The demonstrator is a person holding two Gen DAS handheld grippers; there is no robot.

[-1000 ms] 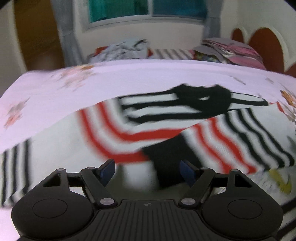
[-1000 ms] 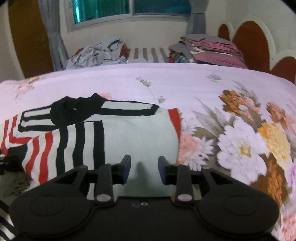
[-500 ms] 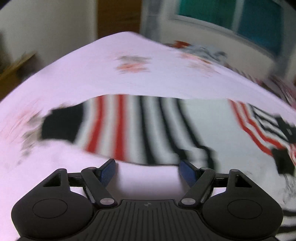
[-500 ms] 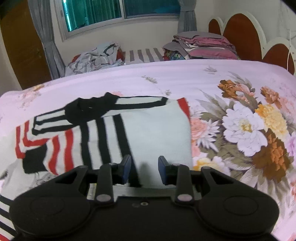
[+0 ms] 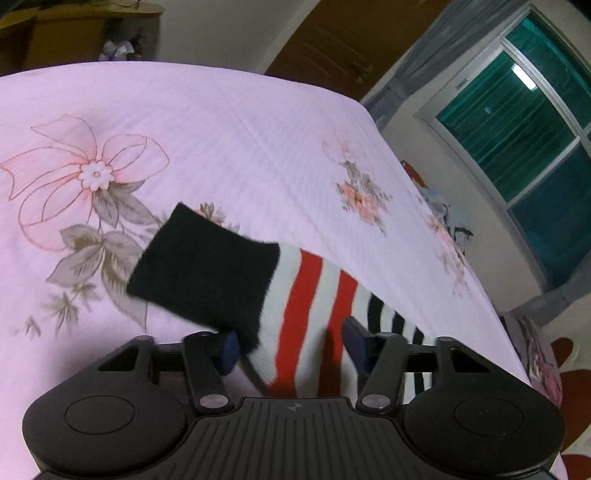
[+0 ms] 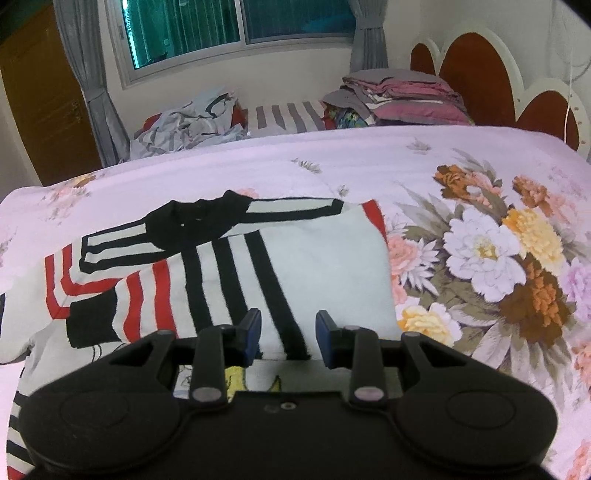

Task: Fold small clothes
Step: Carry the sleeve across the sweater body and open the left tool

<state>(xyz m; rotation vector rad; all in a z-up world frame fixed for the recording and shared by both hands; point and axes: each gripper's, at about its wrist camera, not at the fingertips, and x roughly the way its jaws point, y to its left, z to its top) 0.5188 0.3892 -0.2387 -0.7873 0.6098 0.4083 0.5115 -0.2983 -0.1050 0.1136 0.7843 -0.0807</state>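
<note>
Striped sweater (image 6: 295,266) lies partly folded on the bed (image 6: 332,166), on the pink floral sheet; black collar at the far edge, white panel with black stripes in the middle, red-striped part and a black cuff (image 6: 92,321) to the left.

Left gripper (image 5: 288,343): one sleeve (image 5: 306,295) runs between its jaws, black cuff (image 5: 203,273) sticking out past them over the sheet (image 5: 221,129). Jaws have just been closing around the sleeve, now about half open. Left pad (image 5: 229,349) touches the cuff edge, right pad (image 5: 354,339) sits at the red-and-white stripes. Cannot tell if the pads actually press the cloth.

Right gripper (image 6: 288,336): low over the near edge of the sweater body, jaws narrowly apart, a black stripe and white knit between them. Fabric lies flat, not bunched; pads look to be just above or resting on it, no clear grip.

Background in right view: window (image 6: 240,29), grey curtains, crumpled clothes pile (image 6: 188,125) and a folded stack (image 6: 399,98) past the bed's far side, red headboard (image 6: 476,70) at right.
</note>
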